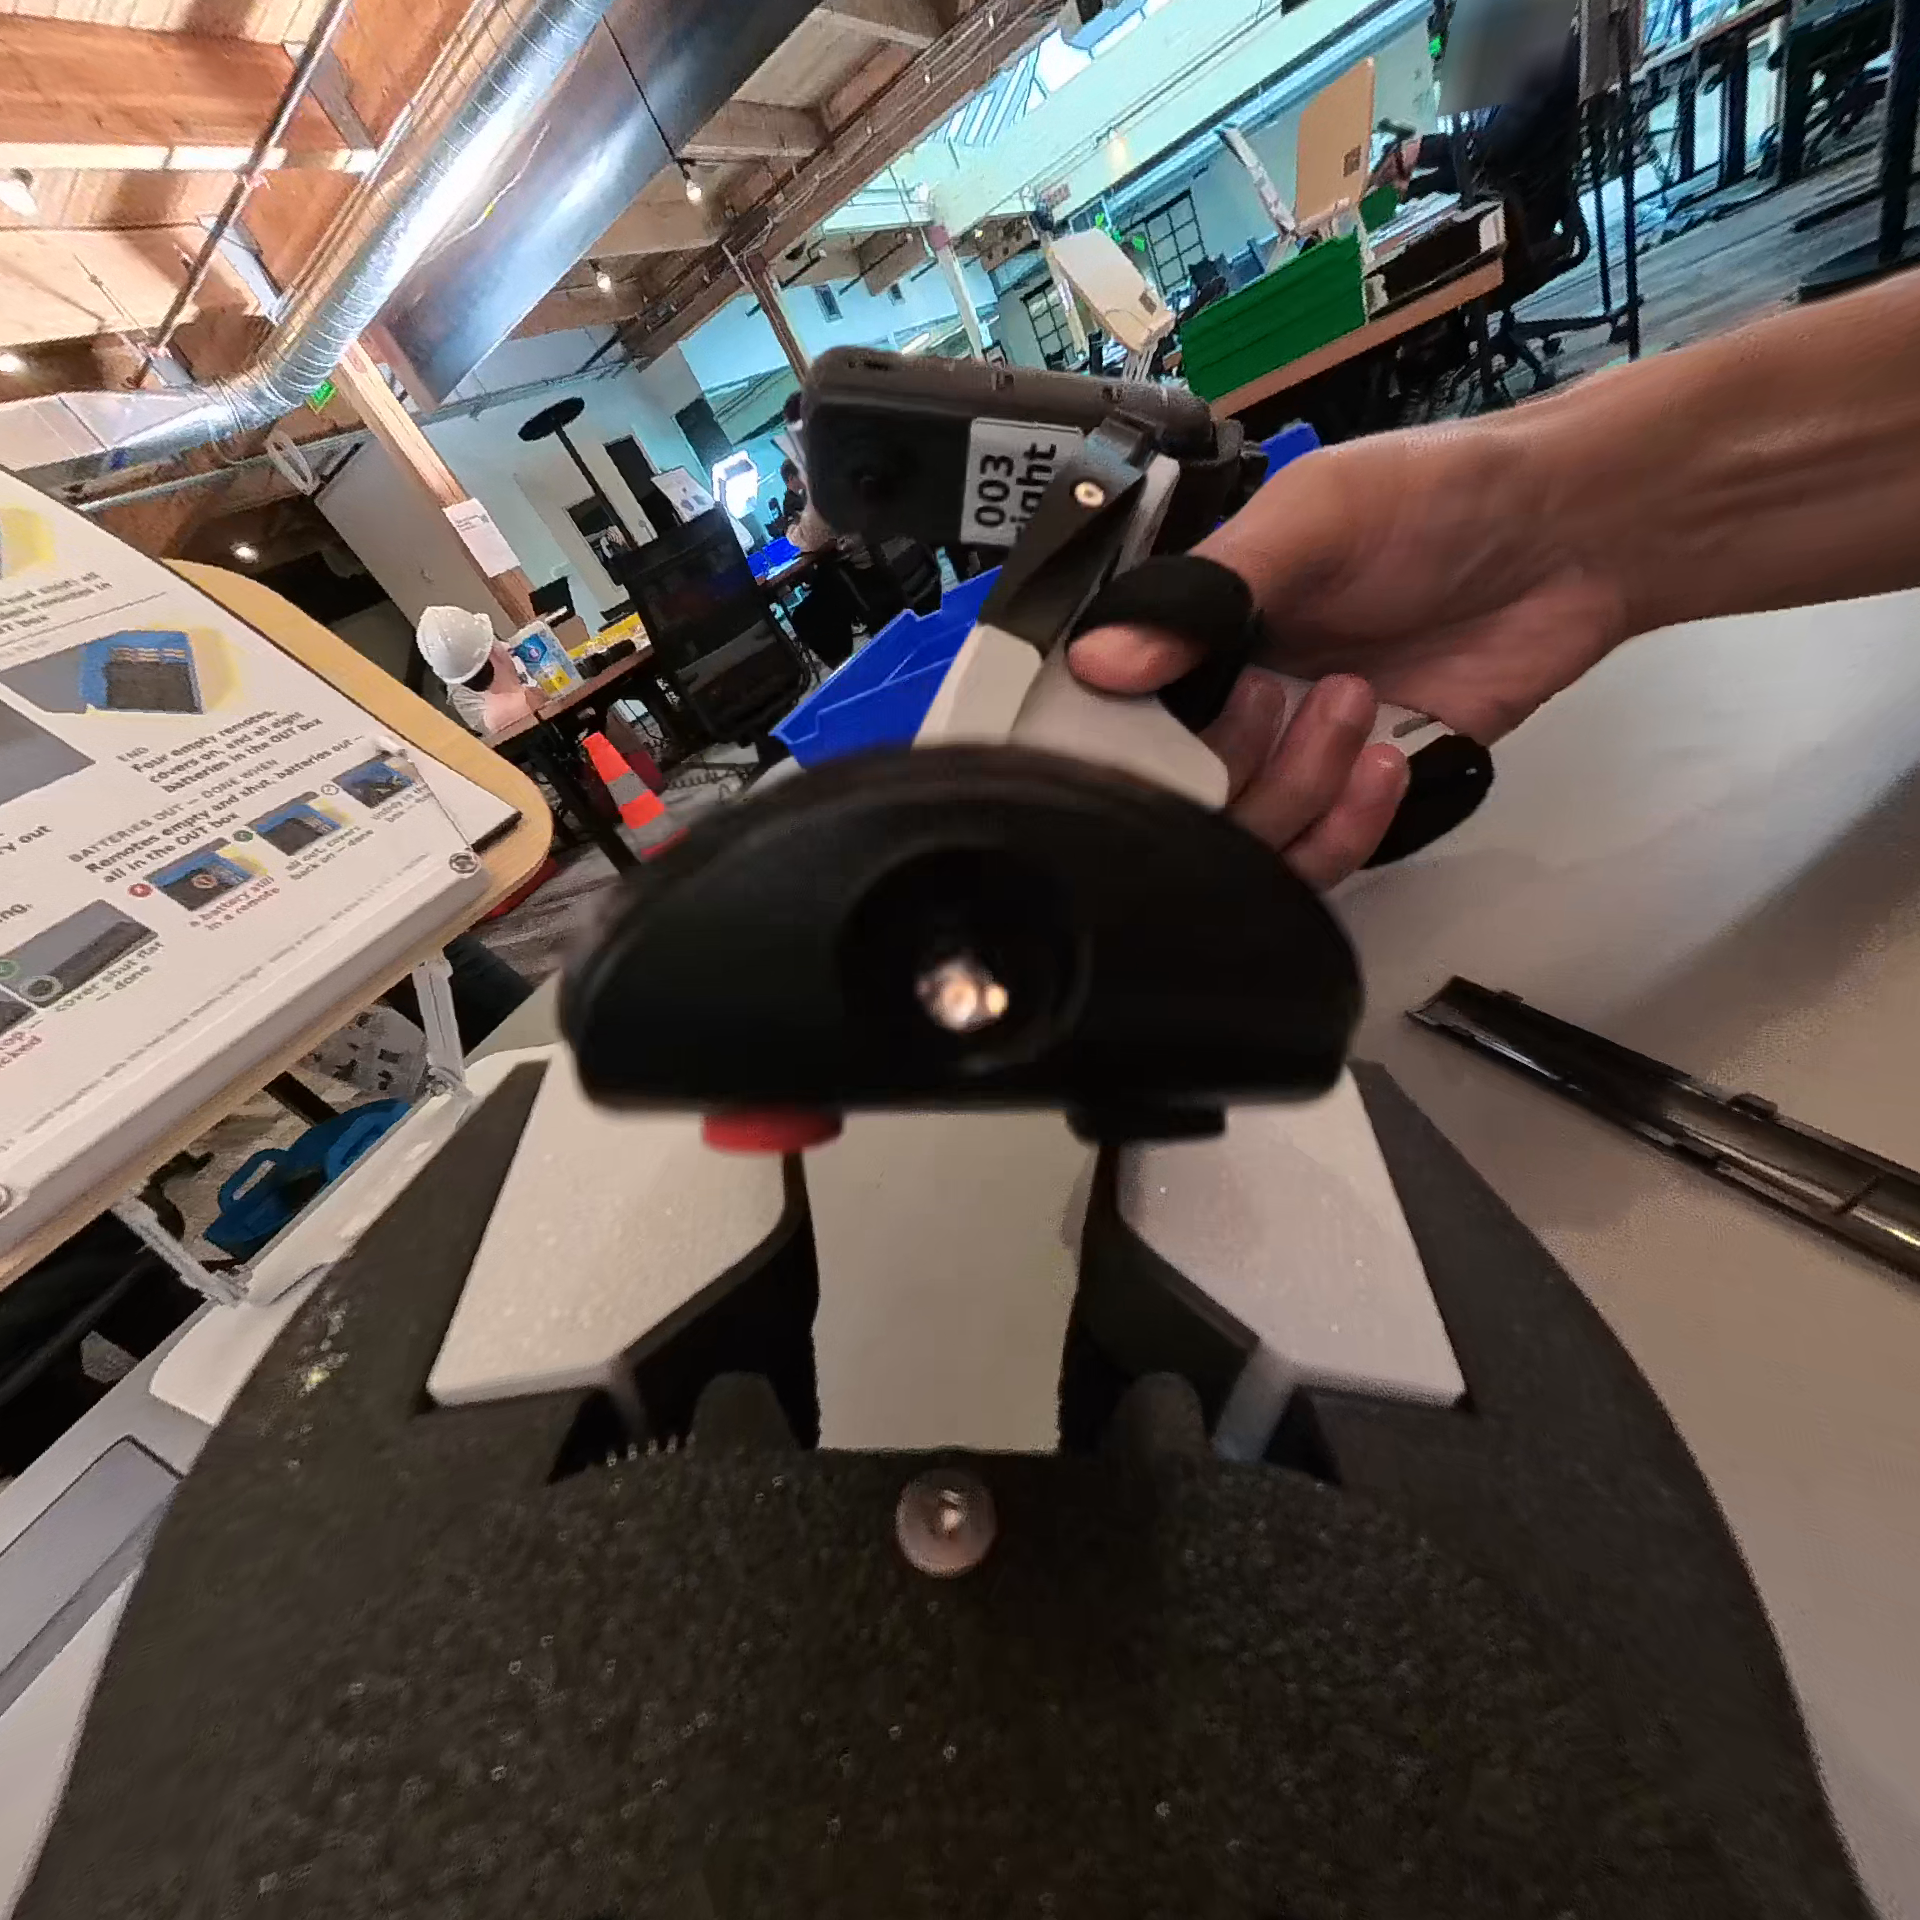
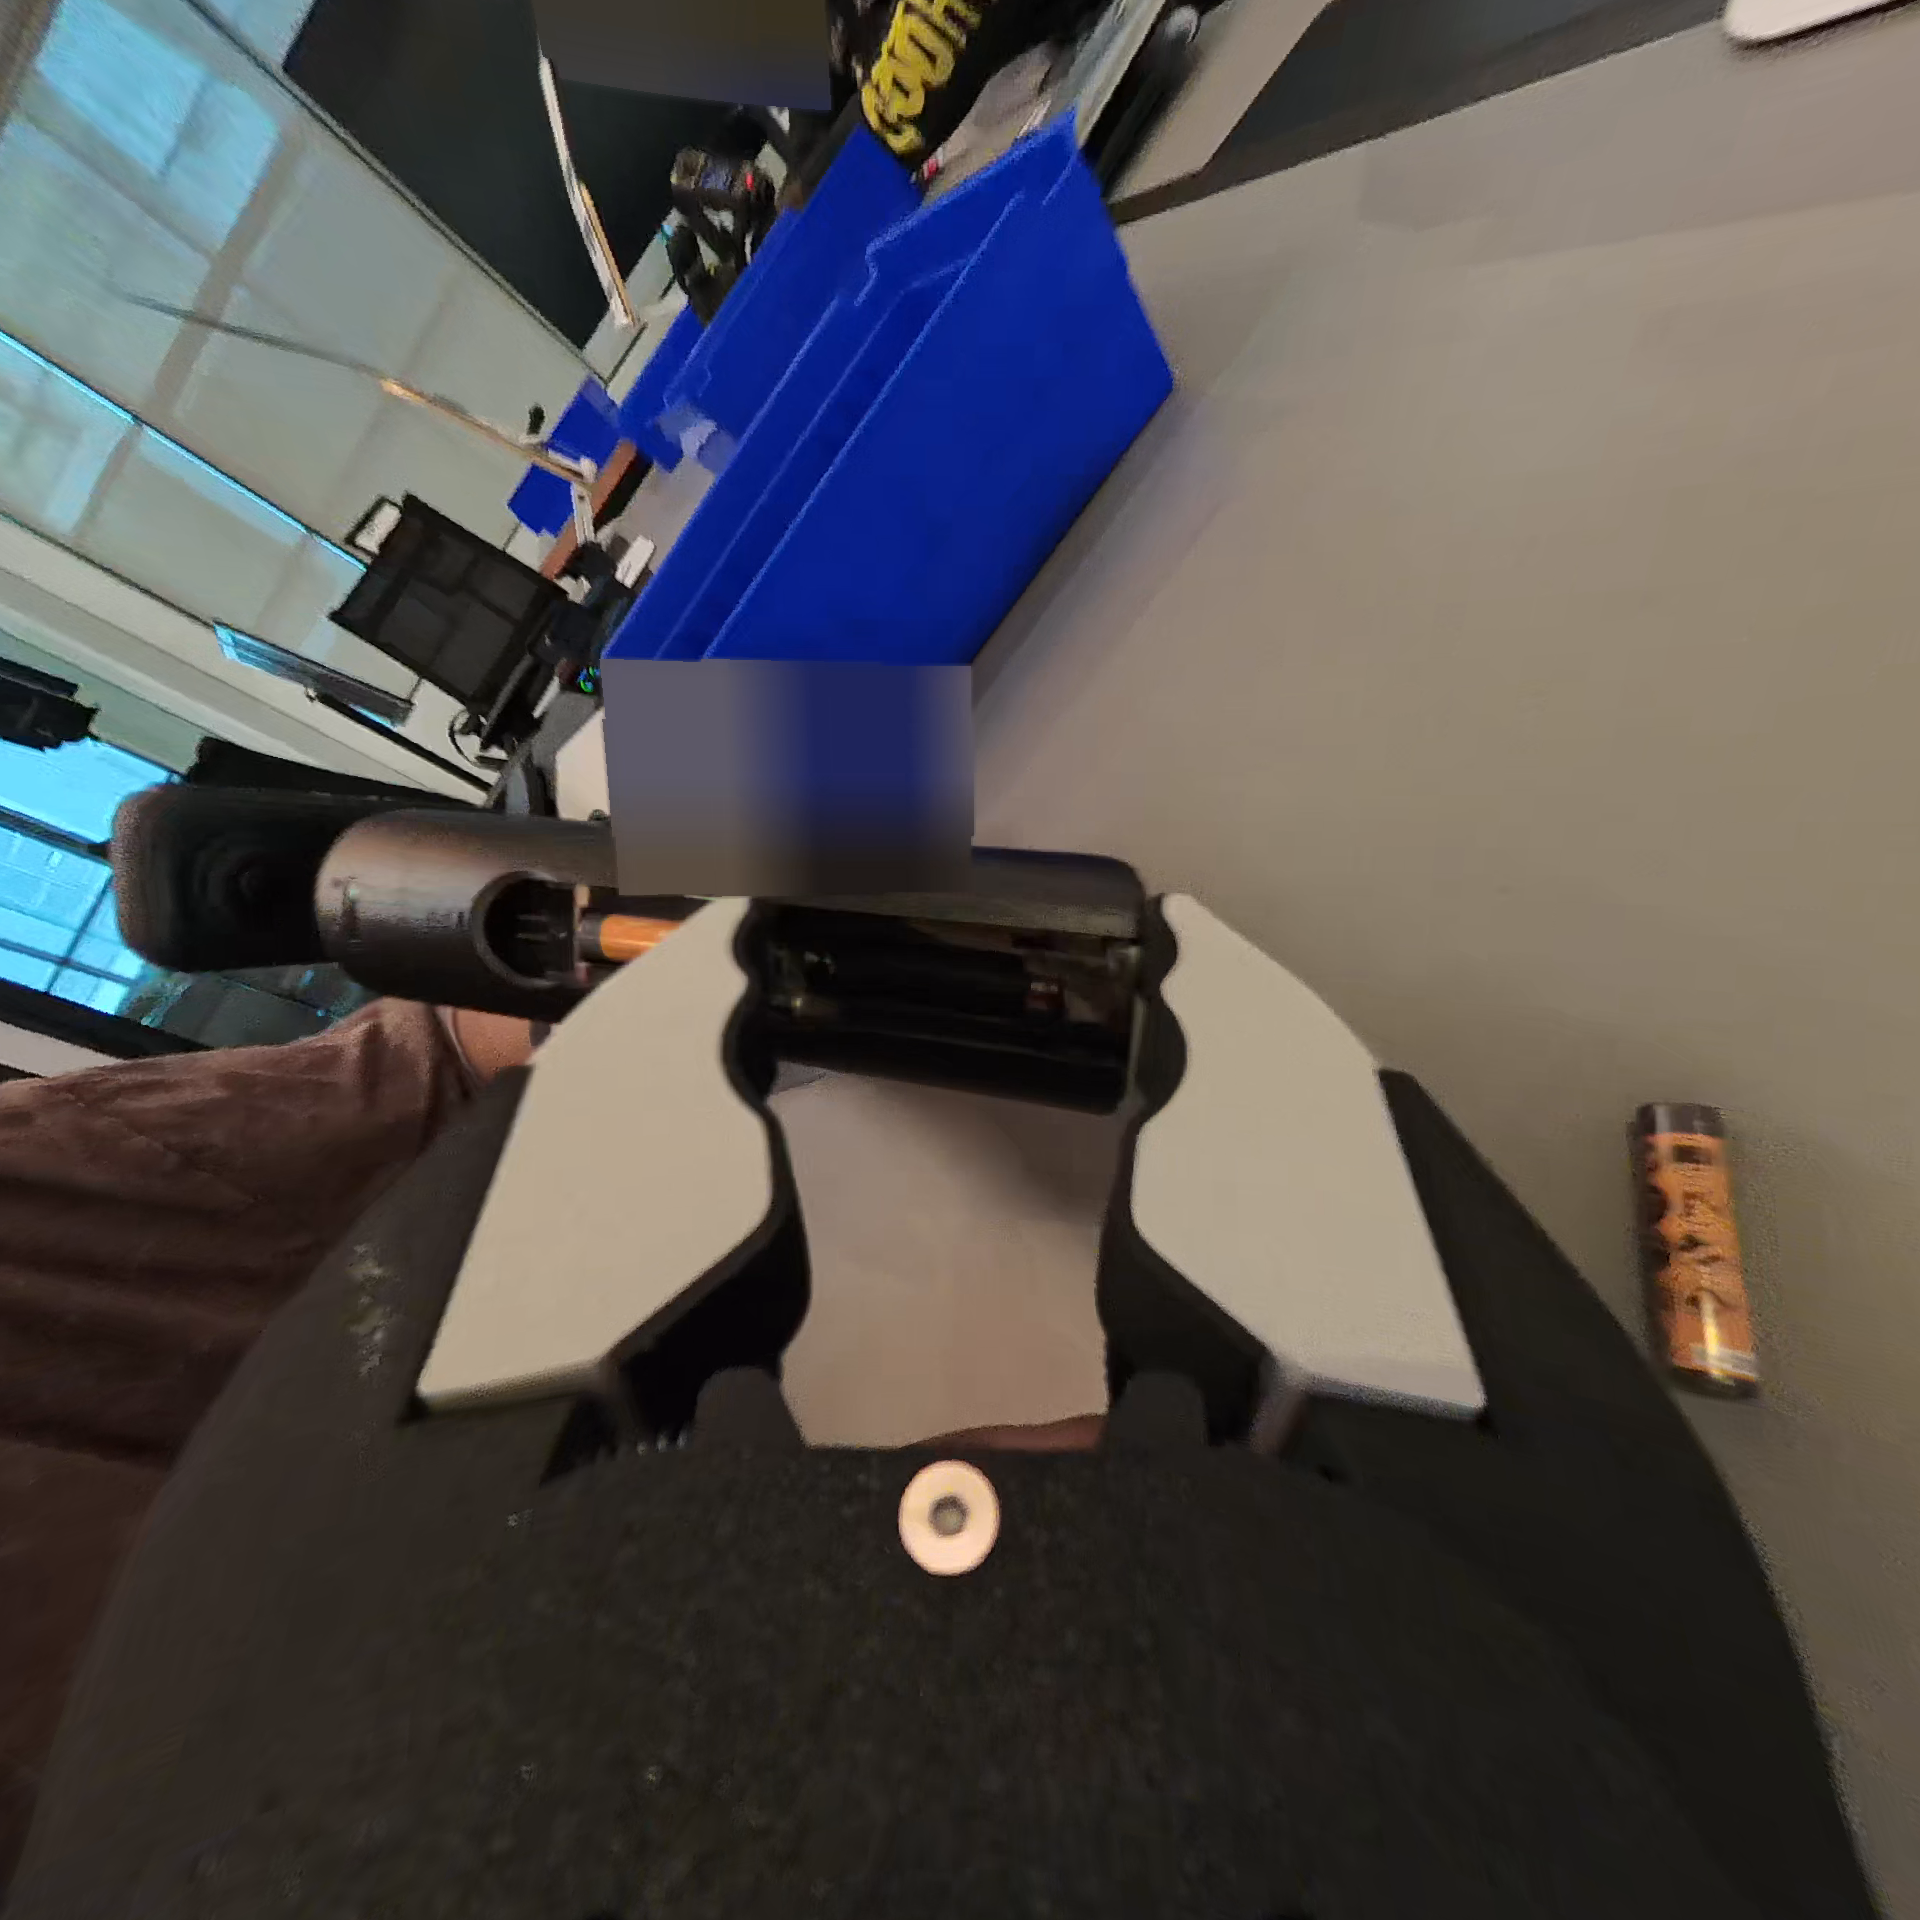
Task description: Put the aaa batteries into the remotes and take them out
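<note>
Two tongs (image 2: 951, 997) clamping remote (image 2: 935, 987), battery (image 2: 1694, 1247) beside

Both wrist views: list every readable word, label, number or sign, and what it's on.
I don't copy writing; here is what bears it.
White label, centre of left wrist view: legible.
Instruction sheet, at left: partly legible.
Battery wrap, lying on the table: blurred.
Yellow lettering, top edge: cut off.

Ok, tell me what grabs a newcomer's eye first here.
The black remote with its battery bay open, right at the right tool's fingertips, with the left tool gripping its other end. Next, a copper battery lying loose on the grey table, and the bright blue bins behind.
</note>
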`<state>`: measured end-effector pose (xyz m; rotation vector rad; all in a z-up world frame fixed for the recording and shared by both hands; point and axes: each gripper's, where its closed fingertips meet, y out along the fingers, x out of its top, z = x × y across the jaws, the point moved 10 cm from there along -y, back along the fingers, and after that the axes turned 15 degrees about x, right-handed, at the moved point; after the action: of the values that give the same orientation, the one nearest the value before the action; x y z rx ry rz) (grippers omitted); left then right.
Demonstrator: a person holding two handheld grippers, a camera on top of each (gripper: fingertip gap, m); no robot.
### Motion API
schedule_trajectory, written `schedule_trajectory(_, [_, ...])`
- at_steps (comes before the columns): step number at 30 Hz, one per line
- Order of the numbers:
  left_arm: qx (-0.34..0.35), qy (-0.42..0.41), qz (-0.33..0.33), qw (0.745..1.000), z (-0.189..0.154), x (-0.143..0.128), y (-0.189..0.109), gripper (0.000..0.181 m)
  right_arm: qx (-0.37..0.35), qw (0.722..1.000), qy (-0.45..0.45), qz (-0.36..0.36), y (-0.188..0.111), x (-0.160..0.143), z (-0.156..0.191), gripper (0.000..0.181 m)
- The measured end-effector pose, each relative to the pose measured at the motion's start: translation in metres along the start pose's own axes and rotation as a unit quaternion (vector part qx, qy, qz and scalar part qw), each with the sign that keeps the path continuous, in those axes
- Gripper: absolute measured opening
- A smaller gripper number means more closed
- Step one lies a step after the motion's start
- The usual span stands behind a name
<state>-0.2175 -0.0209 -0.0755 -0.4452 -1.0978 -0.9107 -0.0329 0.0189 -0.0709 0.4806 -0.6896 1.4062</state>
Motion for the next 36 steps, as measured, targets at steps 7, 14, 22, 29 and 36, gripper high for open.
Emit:
schedule_trajectory(7, [-0.035, -0.059, -0.006, 0.998, 0.002, 0.005, -0.001, 0.061, 0.044, 0.989, -0.141, 0.033, -0.012, 0.014, 0.021, 0.062])
schedule_trajectory(14, [-0.023, -0.105, -0.028, 0.994, 0.013, 0.007, -0.005, 0.061, -0.003, 0.969, -0.226, 0.102, -0.014, 0.014, 0.034, 0.061])
schedule_trajectory(22, [0.003, -0.075, -0.066, 0.995, 0.01, 0.013, -0.01, 0.061, 0.178, 0.978, 0.103, -0.012, 0.001, -0.013, -0.008, 0.093])
schedule_trajectory(29, [0.034, -0.085, -0.066, 0.994, 0.013, 0.01, -0.009, 0.061, 0.253, 0.932, 0.237, -0.105, 0.024, -0.034, -0.014, 0.087])
schedule_trajectory(36, [0.033, -0.059, -0.049, 0.996, 0.002, 0.007, -0.004, 0.061, 0.27, 0.913, 0.262, -0.155, 0.029, -0.038, -0.01, 0.052])
